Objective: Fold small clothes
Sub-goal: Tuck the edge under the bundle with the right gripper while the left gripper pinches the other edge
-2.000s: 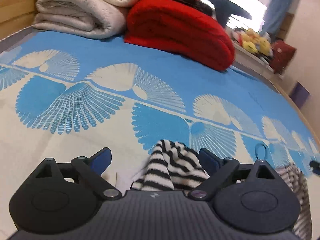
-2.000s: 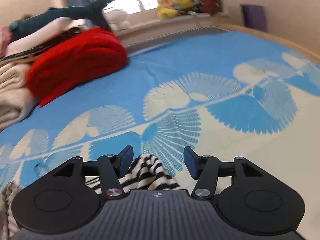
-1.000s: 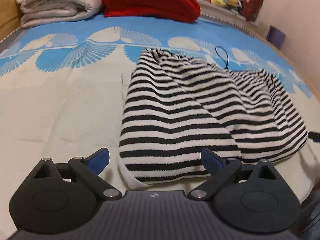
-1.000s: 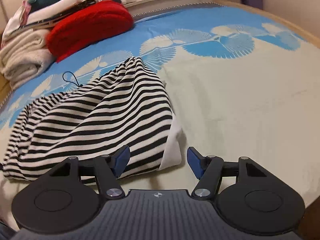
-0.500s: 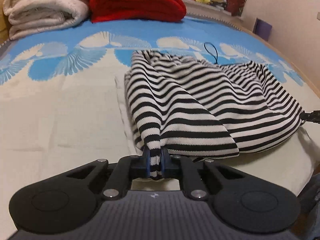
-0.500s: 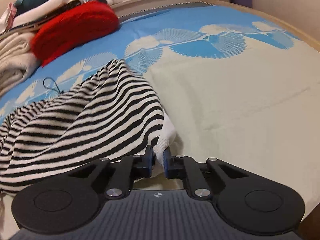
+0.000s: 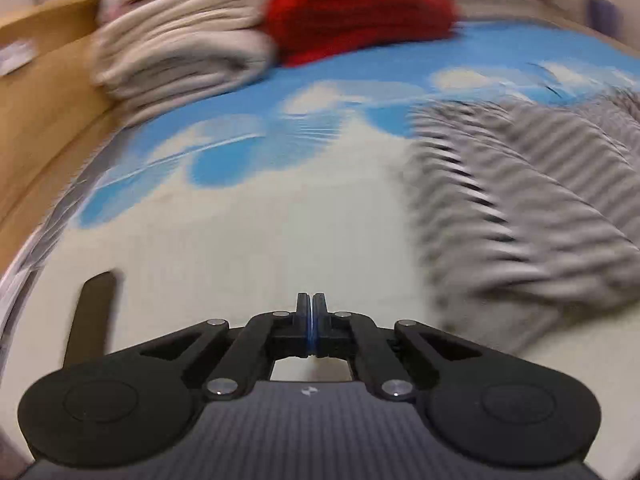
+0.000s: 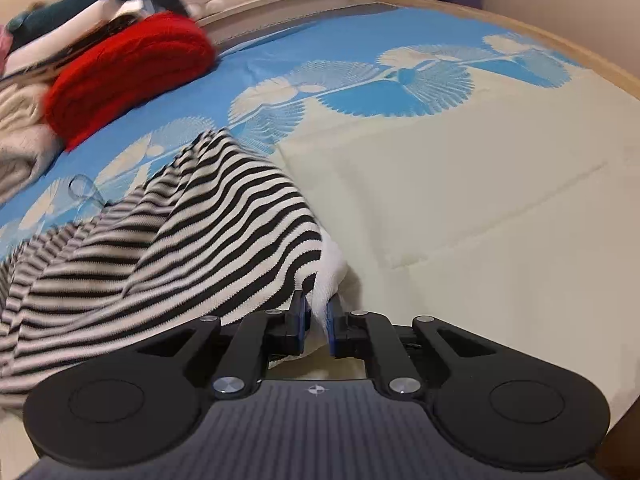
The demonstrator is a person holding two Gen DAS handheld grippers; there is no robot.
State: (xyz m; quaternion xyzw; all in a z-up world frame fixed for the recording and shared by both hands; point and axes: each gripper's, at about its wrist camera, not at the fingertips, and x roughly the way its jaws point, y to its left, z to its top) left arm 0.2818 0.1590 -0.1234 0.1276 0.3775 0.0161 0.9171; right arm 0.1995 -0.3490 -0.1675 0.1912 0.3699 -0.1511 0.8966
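Note:
The black-and-white striped garment [image 8: 180, 248] lies crumpled on the blue and cream bed cover [image 8: 480, 220]. My right gripper [image 8: 316, 314] is shut on its white hem at the near right corner. In the left wrist view the garment [image 7: 520, 200] shows blurred on the right, apart from my left gripper [image 7: 311, 306]. That gripper is shut with its blue pads touching and no cloth between them, over bare cream cover [image 7: 240, 248].
Folded cream blankets [image 7: 180, 40] and a red blanket [image 7: 360, 8] are stacked at the far end. A wooden bed frame [image 7: 40, 100] runs along the left. A dark upright strip [image 7: 94, 312] shows at lower left. A black cord loop [image 8: 84, 190] lies beyond the garment.
The left gripper has swung left; the striped edge that was between its pads is no longer there and the garment now sits to its right. The right gripper stays clamped on the hem.

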